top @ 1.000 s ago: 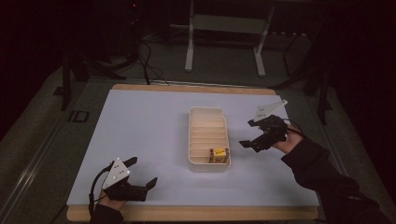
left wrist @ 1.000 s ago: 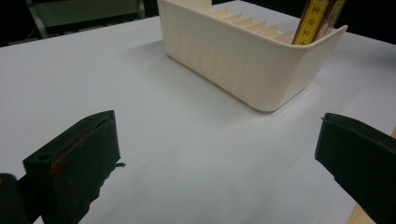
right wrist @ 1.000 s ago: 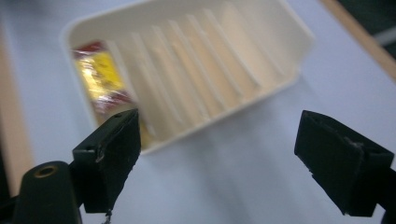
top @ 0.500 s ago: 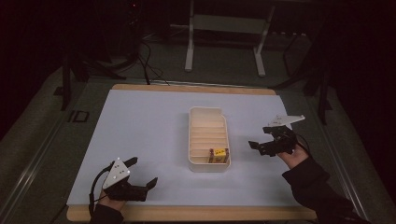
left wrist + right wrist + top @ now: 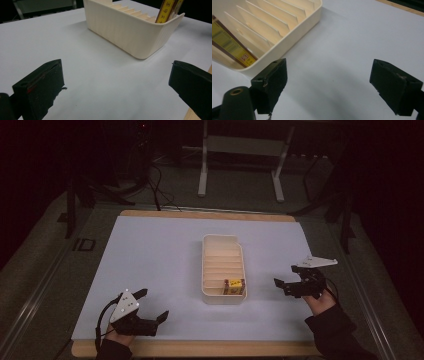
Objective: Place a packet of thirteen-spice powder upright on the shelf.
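Standing upright in the nearest slot of a cream slotted tray (image 5: 222, 265) at the middle of the white desk (image 5: 150, 265), a small yellow packet (image 5: 234, 286) lies between the two tongs. The left tongs (image 5: 152, 306) rest near the desk's near left corner, well apart from the tray, jaws spread wide and empty. The right tongs (image 5: 281, 285) hover near the right edge, just beside the tray's near end, jaws also wide apart, gripping nothing.
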